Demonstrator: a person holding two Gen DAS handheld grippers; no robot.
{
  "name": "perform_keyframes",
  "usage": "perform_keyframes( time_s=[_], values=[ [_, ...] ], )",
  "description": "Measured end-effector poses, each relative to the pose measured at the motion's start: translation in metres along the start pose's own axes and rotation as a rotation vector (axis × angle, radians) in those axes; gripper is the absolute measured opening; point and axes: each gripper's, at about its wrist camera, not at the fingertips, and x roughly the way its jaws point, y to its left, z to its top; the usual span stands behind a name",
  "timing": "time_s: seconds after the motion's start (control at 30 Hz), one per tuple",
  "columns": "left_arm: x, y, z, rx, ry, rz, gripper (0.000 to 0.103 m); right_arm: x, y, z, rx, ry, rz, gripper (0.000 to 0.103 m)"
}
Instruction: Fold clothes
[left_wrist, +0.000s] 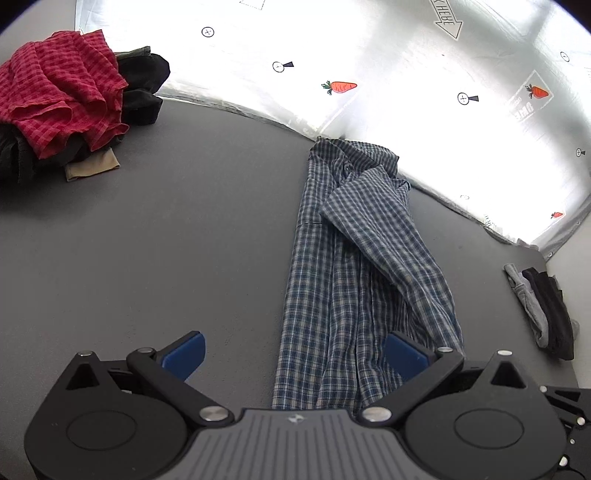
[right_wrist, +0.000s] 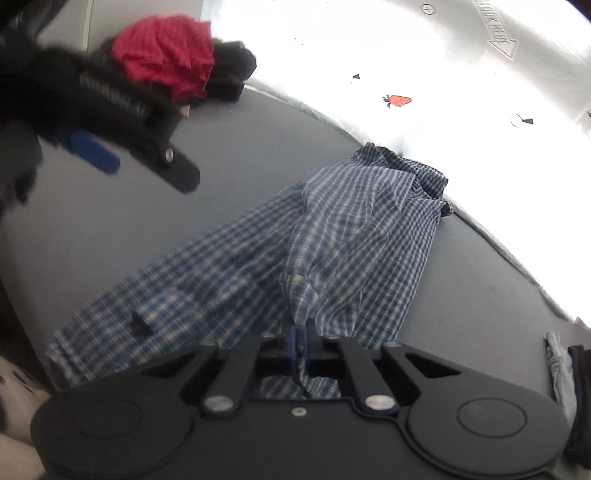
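The grey table (left_wrist: 166, 240) fills most of both views, edged along the top by a bright white sheet (left_wrist: 406, 74) printed with carrots and target marks; down the middle of the left wrist view runs the blue plaid shirt (left_wrist: 351, 277), folded long and narrow, collar end near the sheet, one sleeve laid slantwise across it, hem end reaching under the camera; in the upper left of that frame sits a heap of clothes topped by a red checked garment (left_wrist: 62, 92) over dark pieces; at the right edge lies a small stack of grey and black clothes (left_wrist: 543, 306); now the tools: the left gripper (left_wrist: 295, 354) has its jaws spread wide, blue pads on either side of the shirt's hem end, pressing on nothing; in the right wrist view the right gripper (right_wrist: 297, 341) has its jaws pinched tight on a bunch of the plaid cloth at bottom centre, fabric lifted and blurred.
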Motion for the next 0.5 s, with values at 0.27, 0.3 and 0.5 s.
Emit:
perform_keyframes(
  time_s=[0.27,0.3,0.5],
  values=[
    [0.005,0.002,-0.001,0.039,0.011,-0.011,0.102,0.014,0.012,-0.014,0.031,0.164,0.123,0.034],
    [0.005,0.001,0.0,0.046,0.009,-0.014,0.102,0.007,0.01,-0.012,0.039,0.127,0.117,0.051],
    [0.012,-0.009,0.003,0.081,0.018,-0.033,0.102,-0.008,-0.031,0.002,0.272,-0.022,0.098,0.051]
  ],
)
